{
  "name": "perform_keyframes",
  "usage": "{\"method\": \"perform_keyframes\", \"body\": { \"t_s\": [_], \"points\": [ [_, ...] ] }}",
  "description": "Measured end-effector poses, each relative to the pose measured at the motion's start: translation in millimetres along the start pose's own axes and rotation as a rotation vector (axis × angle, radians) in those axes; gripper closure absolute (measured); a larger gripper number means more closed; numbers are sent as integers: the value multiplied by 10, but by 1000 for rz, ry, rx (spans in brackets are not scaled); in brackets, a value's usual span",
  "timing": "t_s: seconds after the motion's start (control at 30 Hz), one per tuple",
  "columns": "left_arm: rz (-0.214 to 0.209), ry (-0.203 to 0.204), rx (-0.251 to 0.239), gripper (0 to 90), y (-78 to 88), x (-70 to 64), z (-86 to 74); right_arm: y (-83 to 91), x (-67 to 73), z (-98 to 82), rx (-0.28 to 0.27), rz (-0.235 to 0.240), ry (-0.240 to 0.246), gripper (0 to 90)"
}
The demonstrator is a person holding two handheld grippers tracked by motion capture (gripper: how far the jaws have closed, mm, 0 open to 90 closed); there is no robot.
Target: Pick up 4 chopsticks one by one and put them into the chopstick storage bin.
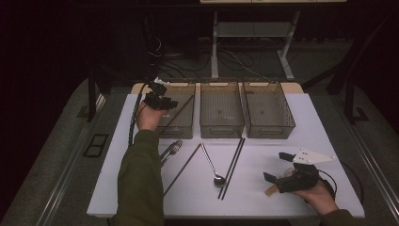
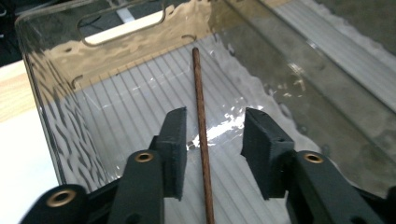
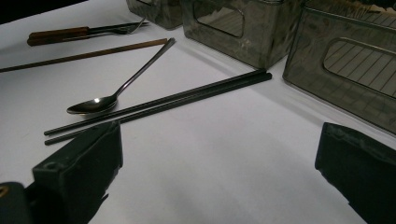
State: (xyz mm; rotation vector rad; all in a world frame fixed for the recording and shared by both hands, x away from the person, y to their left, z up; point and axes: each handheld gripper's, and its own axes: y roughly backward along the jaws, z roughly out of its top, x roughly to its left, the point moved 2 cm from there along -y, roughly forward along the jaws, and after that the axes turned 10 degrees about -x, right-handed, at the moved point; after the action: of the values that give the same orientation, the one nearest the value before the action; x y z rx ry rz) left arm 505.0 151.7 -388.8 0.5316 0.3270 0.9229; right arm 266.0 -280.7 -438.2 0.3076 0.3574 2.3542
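Right, brown chopstick [image 2: 201,121] lies in the left bin [image 2: 116,98], on its ribbed floor, running lengthwise between my left gripper's [image 2: 212,140] fingers [image 2: 175,140]. Fingers released: both pads stand off the stick, gap on each side. In the high view the left gripper [image 1: 157,99] sits over that bin's [image 1: 186,127] near-left corner, stick [image 1: 181,109] slanting inside. Middle bin [image 1: 221,125] and right bin [image 1: 270,127] just beside it in a row. On the table [image 1: 282,197]: a second brown chopstick [image 1: 181,170], fork [image 1: 170,151], spoon [image 1: 211,165], black chopstick pair [image 1: 233,167]. Right gripper [image 1: 277,168] rests near the table's right front, fingers [image 3: 84,163] spread wide, nothing between them.
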Motion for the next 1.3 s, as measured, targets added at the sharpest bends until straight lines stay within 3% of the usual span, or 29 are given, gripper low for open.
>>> {"method": "perform_keyframes", "body": {
  "t_s": [0.07, 0.2, 0.47, 0.6, 0.7, 0.97, 1.3],
  "points": [
    [-32, 26, -7, 529, 32, -7, 15, -2, -2, -1, 0, 0, 2, 10],
    [-61, 34, -35, 463, 123, -50, 51, -3, -2, -1, 1, -1, 2, 10],
    [-109, 12, -39, 336, 308, -201, 66, -4, 1, -3, 5, 2, 3, 10],
    [-124, -34, -37, 290, 427, -313, 53, -8, 3, -5, 9, 4, 1, 10],
    [-139, -45, -50, 260, 516, -416, 24, -14, 3, -8, 11, 7, 1, 10],
    [-166, -60, -76, 188, 739, -641, -163, -24, -2, -15, 23, 10, -7, 10],
    [-188, -73, -81, 170, 910, -903, -494, -25, -7, -15, 22, 4, -6, 10]
  ]
}}
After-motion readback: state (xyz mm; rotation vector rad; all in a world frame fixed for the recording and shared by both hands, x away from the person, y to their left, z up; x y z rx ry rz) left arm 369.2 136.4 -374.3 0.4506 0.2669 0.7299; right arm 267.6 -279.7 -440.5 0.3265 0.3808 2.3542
